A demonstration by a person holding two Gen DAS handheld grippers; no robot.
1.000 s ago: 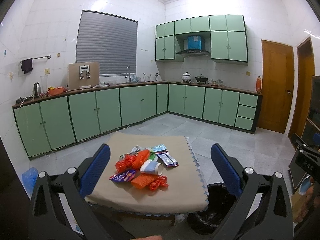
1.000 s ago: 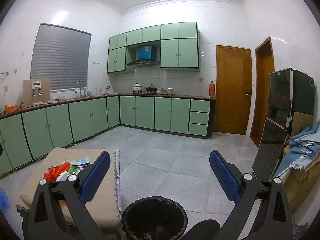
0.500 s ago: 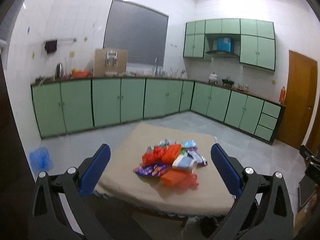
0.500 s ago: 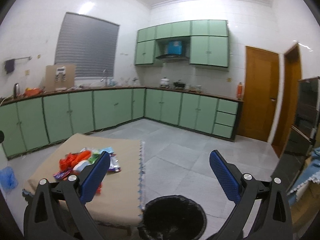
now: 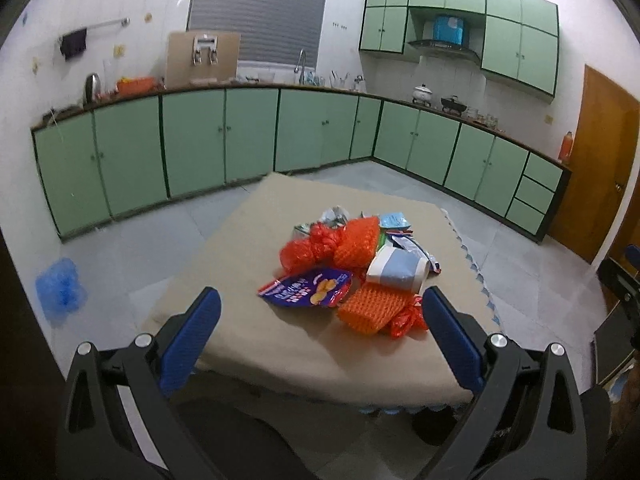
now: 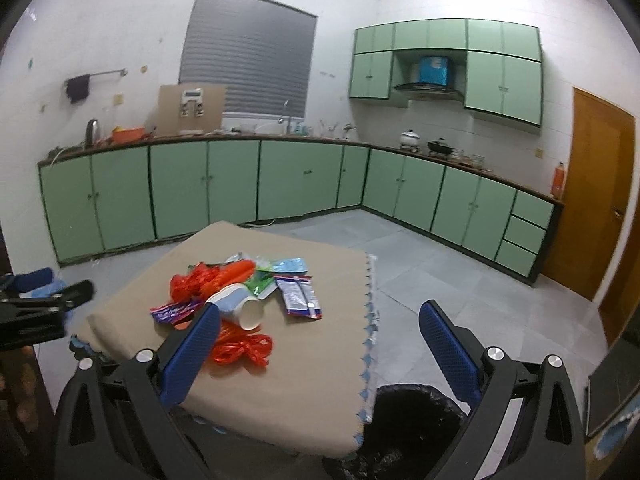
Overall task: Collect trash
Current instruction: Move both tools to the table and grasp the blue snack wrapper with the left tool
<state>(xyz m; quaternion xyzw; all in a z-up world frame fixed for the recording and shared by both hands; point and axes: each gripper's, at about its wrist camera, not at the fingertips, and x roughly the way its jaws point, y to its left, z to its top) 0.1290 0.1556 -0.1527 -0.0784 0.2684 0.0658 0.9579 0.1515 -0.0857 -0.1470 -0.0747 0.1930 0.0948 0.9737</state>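
A pile of trash lies on a low table with a beige cloth (image 5: 248, 344) (image 6: 312, 392): orange foam nets (image 5: 370, 310), a red plastic bag (image 5: 308, 250) (image 6: 242, 350), a purple snack packet (image 5: 308, 290), a paper cup (image 5: 398, 270) (image 6: 240, 306) and a silver wrapper (image 6: 300, 296). A black-lined bin (image 6: 416, 432) stands at the table's near right corner. My left gripper (image 5: 320, 332) is open and empty, above the table's near edge. My right gripper (image 6: 320, 340) is open and empty, near the bin.
Green floor cabinets (image 5: 192, 140) line the far walls, with a worktop of kitchenware. A blue bag (image 5: 60, 286) lies on the floor at left. A wooden door (image 6: 596, 196) is at right. Grey tiled floor (image 6: 440, 264) surrounds the table.
Both grippers have swung left and moved closer to the table. The trash pile now sits larger and more central in both views. Nothing was taken hold of.
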